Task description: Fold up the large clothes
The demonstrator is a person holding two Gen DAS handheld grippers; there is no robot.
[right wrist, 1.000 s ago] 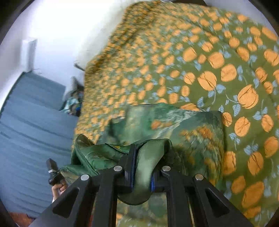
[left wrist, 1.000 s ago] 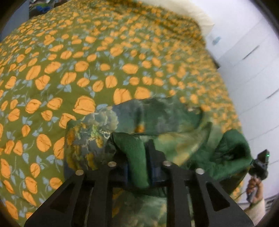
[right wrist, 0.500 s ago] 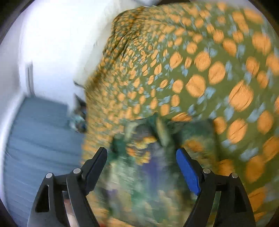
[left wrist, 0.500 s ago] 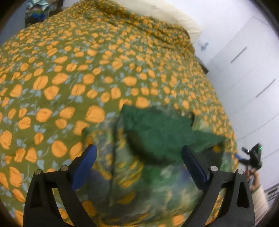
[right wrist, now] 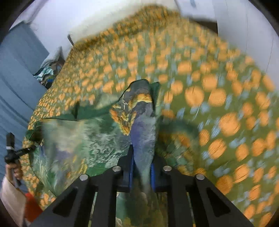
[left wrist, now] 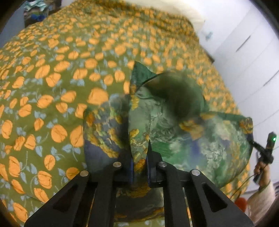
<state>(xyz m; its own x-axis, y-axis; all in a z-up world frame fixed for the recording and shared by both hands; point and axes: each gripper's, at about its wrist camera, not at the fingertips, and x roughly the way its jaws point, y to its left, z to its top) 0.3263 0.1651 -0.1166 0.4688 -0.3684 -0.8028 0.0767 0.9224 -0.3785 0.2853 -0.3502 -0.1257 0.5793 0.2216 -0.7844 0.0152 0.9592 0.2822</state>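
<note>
A large green garment (left wrist: 183, 132) printed with yellow and blue flowers lies folded near the front edge of the bed. My left gripper (left wrist: 139, 167) is shut on a raised fold of its left side, the cloth pinched between the blue pads. In the right wrist view the same garment (right wrist: 83, 138) spreads to the left, and my right gripper (right wrist: 142, 167) is shut on a bluish fold of it. The other hand-held gripper (left wrist: 266, 148) shows at the right edge of the left wrist view, held by a hand (left wrist: 261, 172). The right wrist picture is blurred.
The bed wears an olive cover (left wrist: 52, 87) with orange flowers. A pale pillow (left wrist: 184, 12) lies at its head. White wardrobe doors (left wrist: 252, 57) stand to the right, a blue curtain (right wrist: 15, 73) and a heap of clothes (right wrist: 47, 73) to the left.
Both grippers let go of the green folds, opened wide over the garment, then shut again on new folds nearer its printed side. The right view has rolled.
</note>
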